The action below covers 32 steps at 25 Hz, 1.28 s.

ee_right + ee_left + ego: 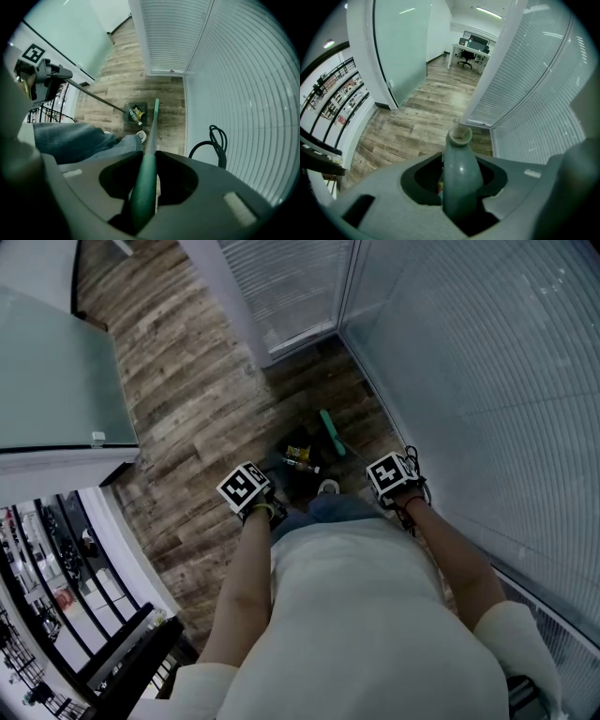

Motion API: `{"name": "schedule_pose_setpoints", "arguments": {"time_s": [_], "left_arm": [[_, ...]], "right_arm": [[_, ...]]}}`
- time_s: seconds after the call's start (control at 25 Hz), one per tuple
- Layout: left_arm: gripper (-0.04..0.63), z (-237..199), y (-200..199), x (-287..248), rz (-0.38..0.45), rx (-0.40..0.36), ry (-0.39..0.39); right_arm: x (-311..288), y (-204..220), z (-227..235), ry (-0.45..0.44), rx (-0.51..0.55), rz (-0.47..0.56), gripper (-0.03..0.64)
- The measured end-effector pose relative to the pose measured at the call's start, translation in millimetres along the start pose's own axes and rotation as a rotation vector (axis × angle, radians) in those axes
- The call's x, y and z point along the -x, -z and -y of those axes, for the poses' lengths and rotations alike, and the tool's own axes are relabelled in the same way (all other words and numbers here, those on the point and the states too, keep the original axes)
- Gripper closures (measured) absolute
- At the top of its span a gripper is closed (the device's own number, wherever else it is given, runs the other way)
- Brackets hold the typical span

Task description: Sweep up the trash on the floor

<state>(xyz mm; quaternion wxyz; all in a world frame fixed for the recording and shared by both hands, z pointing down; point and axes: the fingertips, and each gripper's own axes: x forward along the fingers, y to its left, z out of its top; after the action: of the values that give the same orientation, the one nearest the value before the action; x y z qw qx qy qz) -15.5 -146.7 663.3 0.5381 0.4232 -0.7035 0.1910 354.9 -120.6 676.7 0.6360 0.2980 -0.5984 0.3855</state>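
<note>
No legible text. Left marker cube (246,488) and right marker cube (391,474): square black-white codes only. Bottle (136,114) label ahead of right claw (143,185): too small.

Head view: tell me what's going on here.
A person stands in a corner by the blinds, sweeping. The left claw is shut on the grey dustpan handle. The right claw is shut on the green broom handle. The dustpan sits on the wood floor near the person's shoe, with a yellow bottle and other trash already in it.
</note>
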Motion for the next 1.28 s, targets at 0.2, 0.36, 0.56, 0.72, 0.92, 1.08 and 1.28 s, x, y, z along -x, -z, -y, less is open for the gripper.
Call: {"name": "schedule_pose_setpoints", "arguments": {"time_s": [0.2, 0.36, 0.56, 0.72, 0.92, 1.08, 1.28], "left_arm": [[0.454, 0, 0, 1, -0.001, 0.002, -0.001], [0.454, 1, 0, 0, 0.001, 0.001, 0.0], [0.454, 1, -1, 1, -0.002, 0.004, 0.003], [0.454, 1, -1, 1, 0.0, 0.005, 0.002], [0.454, 1, 0, 0, 0.003, 0.006, 0.001], [0.453, 2, -1, 1, -0.002, 0.009, 0.001], [0.453, 1, -1, -1, 0.002, 0.008, 0.001]], "right_arm": [[-15, 3, 5, -0.021, -0.114, -0.01, 0.522], [-17, 5, 6, -0.043, -0.212, -0.026, 0.522], [-23, 8, 7, -0.066, -0.269, -0.034, 0.522], [-24, 8, 8, -0.082, -0.301, -0.029, 0.522], [-27, 9, 7, -0.083, -0.301, -0.032, 0.522], [-26, 8, 7, -0.09, -0.307, -0.029, 0.522], [-29, 7, 7, -0.1, -0.322, -0.027, 0.522]]}}
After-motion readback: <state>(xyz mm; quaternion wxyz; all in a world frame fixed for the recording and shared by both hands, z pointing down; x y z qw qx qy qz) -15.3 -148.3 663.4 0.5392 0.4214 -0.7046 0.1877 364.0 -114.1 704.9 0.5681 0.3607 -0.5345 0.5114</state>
